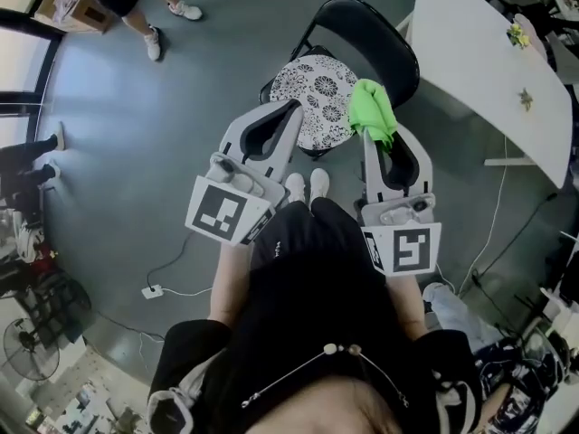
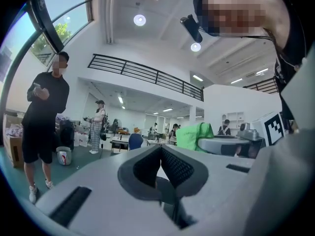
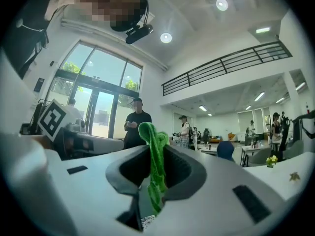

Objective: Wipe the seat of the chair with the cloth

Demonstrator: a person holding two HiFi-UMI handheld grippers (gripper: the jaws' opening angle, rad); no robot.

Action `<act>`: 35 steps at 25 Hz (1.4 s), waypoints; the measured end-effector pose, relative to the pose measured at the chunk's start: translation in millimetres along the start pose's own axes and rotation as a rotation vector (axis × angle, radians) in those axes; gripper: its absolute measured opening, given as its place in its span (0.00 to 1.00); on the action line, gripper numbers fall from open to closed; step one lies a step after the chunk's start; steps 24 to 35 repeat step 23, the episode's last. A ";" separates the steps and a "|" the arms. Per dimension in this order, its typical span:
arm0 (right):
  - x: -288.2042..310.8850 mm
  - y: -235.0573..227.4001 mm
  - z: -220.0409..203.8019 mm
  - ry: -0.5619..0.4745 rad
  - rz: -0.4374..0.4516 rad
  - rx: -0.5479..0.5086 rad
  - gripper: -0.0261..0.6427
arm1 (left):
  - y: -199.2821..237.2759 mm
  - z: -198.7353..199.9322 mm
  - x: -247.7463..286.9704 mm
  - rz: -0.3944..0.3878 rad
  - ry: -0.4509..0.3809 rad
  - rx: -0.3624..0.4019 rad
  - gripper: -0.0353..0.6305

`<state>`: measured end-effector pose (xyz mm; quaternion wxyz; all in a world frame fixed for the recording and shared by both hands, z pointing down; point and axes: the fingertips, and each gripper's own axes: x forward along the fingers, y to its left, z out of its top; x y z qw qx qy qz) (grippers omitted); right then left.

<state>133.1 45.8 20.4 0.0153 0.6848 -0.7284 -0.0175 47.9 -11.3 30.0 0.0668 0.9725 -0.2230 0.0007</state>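
A black chair (image 1: 380,39) with a round black-and-white patterned seat (image 1: 317,93) stands on the grey floor ahead of me. A bright green cloth (image 1: 373,116) hangs bunched from my right gripper (image 1: 380,143), which is shut on it just above the seat's right edge. In the right gripper view the cloth (image 3: 155,168) stands pinched between the jaws. My left gripper (image 1: 289,108) is shut with nothing in it, its tip over the seat's left part. The left gripper view points level into the room, jaws (image 2: 160,154) pressed together, with the green cloth (image 2: 194,136) to the right.
A white table (image 1: 488,57) stands right of the chair. A person's legs (image 1: 149,16) and a cardboard box (image 1: 77,7) are at the far left. A cable and plug (image 1: 152,290) lie on the floor near left. My white shoes (image 1: 306,185) are just before the chair.
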 end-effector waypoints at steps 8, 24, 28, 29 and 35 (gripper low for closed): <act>-10.6 -32.5 31.6 -0.073 -0.088 -0.069 0.16 | -21.3 37.3 0.7 0.015 -0.065 0.101 0.06; -2.4 -39.7 40.4 -0.075 -0.118 -0.103 0.16 | -7.6 52.0 1.6 0.021 -0.087 0.136 0.06; -2.4 -39.7 40.4 -0.075 -0.118 -0.103 0.16 | -7.6 52.0 1.6 0.021 -0.087 0.136 0.06; -2.4 -39.7 40.4 -0.075 -0.118 -0.103 0.16 | -7.6 52.0 1.6 0.021 -0.087 0.136 0.06; -2.4 -39.7 40.4 -0.075 -0.118 -0.103 0.16 | -7.6 52.0 1.6 0.021 -0.087 0.136 0.06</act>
